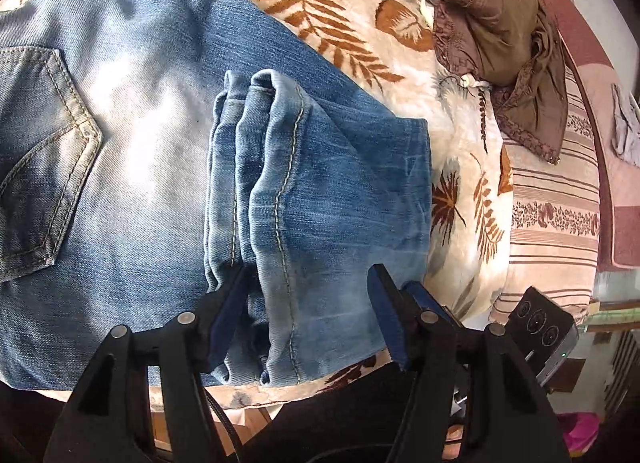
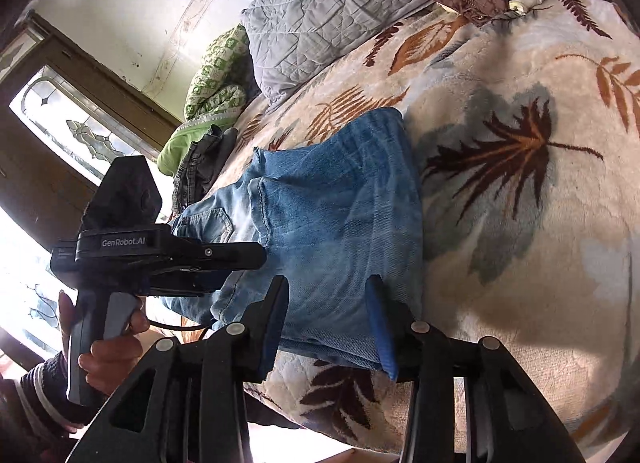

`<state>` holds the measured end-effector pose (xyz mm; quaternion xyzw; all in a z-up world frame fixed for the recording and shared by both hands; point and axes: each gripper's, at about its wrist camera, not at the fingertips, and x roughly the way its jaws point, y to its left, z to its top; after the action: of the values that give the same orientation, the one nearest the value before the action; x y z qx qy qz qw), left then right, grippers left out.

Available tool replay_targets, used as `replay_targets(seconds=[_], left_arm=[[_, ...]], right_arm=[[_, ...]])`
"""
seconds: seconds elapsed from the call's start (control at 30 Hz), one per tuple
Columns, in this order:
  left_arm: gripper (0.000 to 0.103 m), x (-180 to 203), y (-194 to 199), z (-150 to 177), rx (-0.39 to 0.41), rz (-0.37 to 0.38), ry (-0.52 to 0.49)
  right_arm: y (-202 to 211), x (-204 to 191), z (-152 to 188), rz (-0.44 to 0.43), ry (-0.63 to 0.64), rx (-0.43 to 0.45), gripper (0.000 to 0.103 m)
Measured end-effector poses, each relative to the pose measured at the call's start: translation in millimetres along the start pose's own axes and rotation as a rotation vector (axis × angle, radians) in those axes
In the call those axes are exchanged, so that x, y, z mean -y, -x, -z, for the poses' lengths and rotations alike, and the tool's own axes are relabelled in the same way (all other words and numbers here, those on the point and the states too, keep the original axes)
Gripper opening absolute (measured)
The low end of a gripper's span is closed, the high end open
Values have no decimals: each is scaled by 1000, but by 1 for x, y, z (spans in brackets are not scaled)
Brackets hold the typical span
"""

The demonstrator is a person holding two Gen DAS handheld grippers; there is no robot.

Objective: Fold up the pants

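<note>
Jeans (image 1: pixel 168 151) lie folded on the bed (image 1: pixel 460 151), leg ends brought up over the seat, back pocket (image 1: pixel 44 151) showing to the left of the left tool (image 1: pixel 308 315). Left tool: jaws part-open, nothing pinched — the hem bundle (image 1: pixel 248 151) runs just ahead of its left finger, and that pad touches or nearly touches the denim; can't tell which. Right tool (image 2: pixel 328 323): jaws part-open too, straddling the near edge of the fold from above, pads not pressing on cloth as far as I can see. A hand (image 2: pixel 104 351) holds the left tool's grip, seen left of the right tool.

Step in hand, my read: letting go after a fold, then smoothing or setting up the next fold. To do it well — lift both tools straight off so the top layer isn't dragged, check that the hem bundle sits square and isn't rolled, then grab the short end through all layers, not just the top one.

Edges/room: near edge of bed is right under both tools, so the denim could slip off if pulled back. Open blanket ahead and to the right of the right tool. Brown garment (image 1: pixel 500 35) far ahead-right of the left tool, grey pillow (image 2: pixel 320 11) and green cloth (image 2: pixel 212 79) ahead-left of the right — all well apart.
</note>
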<state>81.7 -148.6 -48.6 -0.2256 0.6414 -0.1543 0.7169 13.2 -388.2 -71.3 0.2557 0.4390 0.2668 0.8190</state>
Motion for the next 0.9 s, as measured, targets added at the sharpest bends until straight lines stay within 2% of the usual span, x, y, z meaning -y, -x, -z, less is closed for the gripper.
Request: replay_targets(seconds=[0.17,0.33,0.5,0.9], left_arm=[[68,1,-1,-2,-3,-13,63],[69,16,-5,4,29,-107,7],[76,27,-10,5,44,-161,-31],[82,21,-9,3,37,-100,-23]], right_arm=[[7,1,5,-22,11,21,41],[26,2,11,-57,18,100,44],[27,3,12,-58,14,84,44],[20,4,11,-44,4,52,43]])
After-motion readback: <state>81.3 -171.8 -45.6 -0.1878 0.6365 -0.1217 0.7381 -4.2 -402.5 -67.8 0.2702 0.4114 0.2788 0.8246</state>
